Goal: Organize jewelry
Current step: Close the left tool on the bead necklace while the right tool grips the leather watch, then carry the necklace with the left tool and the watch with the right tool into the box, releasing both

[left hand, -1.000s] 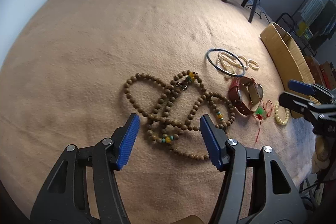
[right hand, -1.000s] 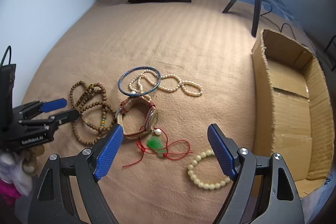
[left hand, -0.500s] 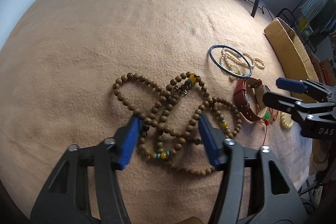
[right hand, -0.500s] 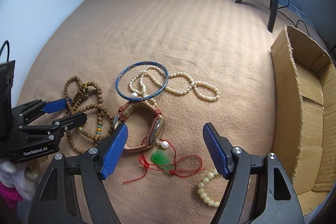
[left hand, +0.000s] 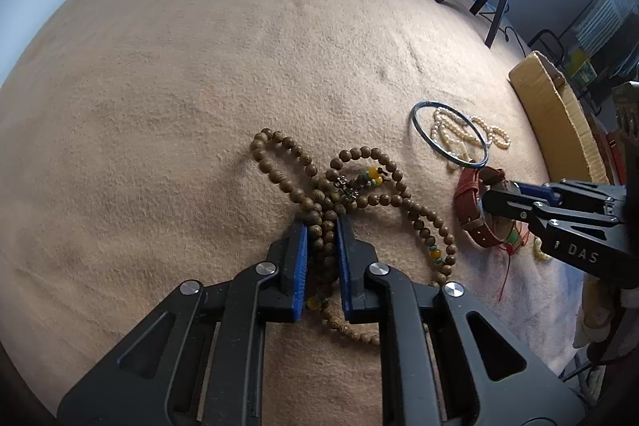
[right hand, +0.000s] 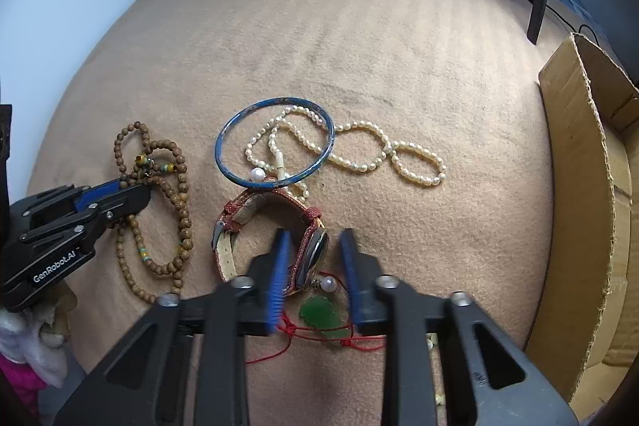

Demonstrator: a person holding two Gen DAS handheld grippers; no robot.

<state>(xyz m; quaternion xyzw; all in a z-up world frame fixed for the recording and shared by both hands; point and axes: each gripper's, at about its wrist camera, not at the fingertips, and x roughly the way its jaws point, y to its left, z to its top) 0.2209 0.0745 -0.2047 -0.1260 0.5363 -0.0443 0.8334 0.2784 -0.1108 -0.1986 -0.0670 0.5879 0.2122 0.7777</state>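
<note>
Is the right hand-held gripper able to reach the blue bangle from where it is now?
Probably not directly. The right hand-held gripper is closing around the watch, and the watch strap lies between it and the blue bangle, which also overlaps the pearls.

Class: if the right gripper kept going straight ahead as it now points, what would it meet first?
Probably the watch, whose case already sits between the right gripper's narrowed fingers; the blue bangle lies beyond.

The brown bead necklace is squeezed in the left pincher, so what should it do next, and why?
Probably lift it gently. The left gripper is shut on the wooden bead necklace, which lies on the blanket; the cardboard box stands open nearby.
</note>
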